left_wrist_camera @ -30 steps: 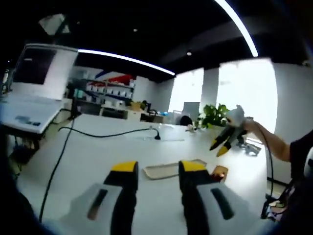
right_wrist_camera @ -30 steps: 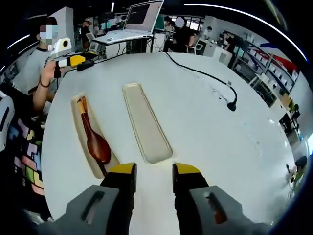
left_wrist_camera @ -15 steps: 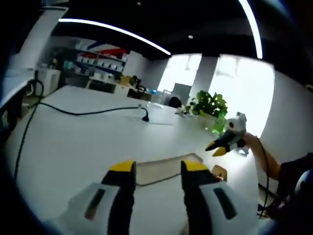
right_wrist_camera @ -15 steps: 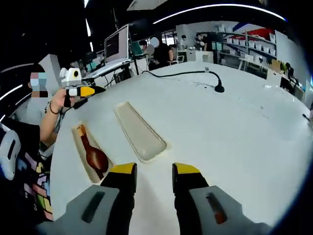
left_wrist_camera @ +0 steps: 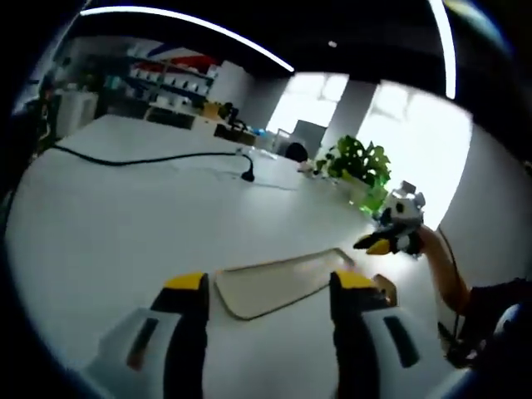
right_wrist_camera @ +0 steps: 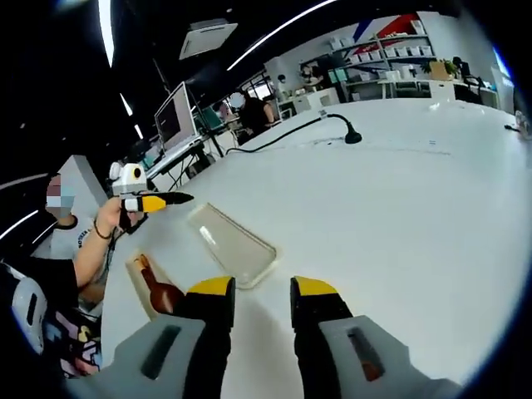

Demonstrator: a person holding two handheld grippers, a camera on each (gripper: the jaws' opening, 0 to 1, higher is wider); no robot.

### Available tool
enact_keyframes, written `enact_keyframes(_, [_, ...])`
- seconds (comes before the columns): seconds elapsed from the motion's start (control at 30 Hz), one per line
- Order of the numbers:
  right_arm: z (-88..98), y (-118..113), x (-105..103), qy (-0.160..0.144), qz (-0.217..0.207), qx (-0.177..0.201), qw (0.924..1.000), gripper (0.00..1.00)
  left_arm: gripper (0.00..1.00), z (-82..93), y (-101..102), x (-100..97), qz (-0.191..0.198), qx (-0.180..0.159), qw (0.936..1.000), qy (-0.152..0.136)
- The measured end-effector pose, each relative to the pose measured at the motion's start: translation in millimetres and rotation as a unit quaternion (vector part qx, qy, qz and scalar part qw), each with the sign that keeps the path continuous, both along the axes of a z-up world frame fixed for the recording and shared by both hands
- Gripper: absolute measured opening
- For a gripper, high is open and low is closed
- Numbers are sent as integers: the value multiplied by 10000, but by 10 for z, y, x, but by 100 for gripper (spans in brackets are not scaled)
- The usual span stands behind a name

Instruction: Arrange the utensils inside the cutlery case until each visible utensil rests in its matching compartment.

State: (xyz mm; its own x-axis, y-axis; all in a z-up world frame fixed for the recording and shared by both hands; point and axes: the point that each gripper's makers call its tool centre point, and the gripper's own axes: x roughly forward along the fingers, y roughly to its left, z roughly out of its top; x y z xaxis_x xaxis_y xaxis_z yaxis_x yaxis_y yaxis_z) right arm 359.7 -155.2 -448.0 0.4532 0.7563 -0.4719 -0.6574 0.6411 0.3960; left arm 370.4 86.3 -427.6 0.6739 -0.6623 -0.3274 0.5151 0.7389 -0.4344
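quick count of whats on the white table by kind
cutlery case halves: 2, an empty lid and a base tray
wooden spoons: 1, the spoon lying in the base tray
black cables: 1, the cable across the far side
total: 4

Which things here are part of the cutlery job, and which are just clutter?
Job:
- beige tray, empty
- second tray holding a brown wooden spoon
- left gripper, right gripper, both open and holding nothing

Clutter:
- black cable across the white table
- potted plant
- monitor
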Motion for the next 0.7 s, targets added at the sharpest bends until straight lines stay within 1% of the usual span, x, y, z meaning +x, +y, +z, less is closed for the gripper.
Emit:
enact_keyframes(0.03, [-2, 6, 1, -18, -11, -8, 10000, 25, 59, -47, 10, -11, -43, 163, 9998, 72])
enact_keyframes(0.07, [-8, 11, 12, -27, -20, -16, 10000, 25, 58, -59, 23, 8, -34, 243, 9997, 51])
enact_keyframes(0.1, [-22, 29, 10, -9, -40, -10, 10000, 25, 58, -64, 20, 20, -15, 253, 9997, 50])
enact_keyframes(0.2, [-58, 106, -24, 93, 53, 68, 9999, 25, 57, -91, -12, 28, -83, 210, 9996, 190])
enact_keyframes(0.23, [-76, 137, -32, 124, 69, 91, 9999, 25, 55, -92, -27, 33, -87, 179, 9996, 213])
enact_keyframes(0.3, [-131, 202, -42, 170, 126, 60, 9998, 25, 47, -130, -22, 56, -55, 257, 9993, 281])
enact_keyframes(0.33, [-98, 256, -9, -11, 177, 162, 9997, 24, 47, -142, -17, 66, -38, 280, 9992, 289])
enact_keyframes(0.37, [-131, 244, -36, 142, 127, 107, 9998, 24, 49, -159, -9, 77, -4, 291, 9991, 323])
enact_keyframes(0.47, [-101, 274, -46, 206, 131, 274, 9993, 25, 50, -184, -1, 78, 10, 283, 9988, 411])
enact_keyframes(0.6, [-85, 306, -69, 219, 194, 271, 9992, 24, 49, -218, -11, 86, 12, 218, 9985, 504])
enact_keyframes(0.63, [-89, 307, -71, 233, 205, 264, 9992, 24, 47, -242, 5, 79, 54, 221, 9979, 603])
enact_keyframes(0.7, [-93, 296, -78, 238, 190, 236, 9993, 24, 46, -235, 40, 149, 141, 237, 9982, 523])
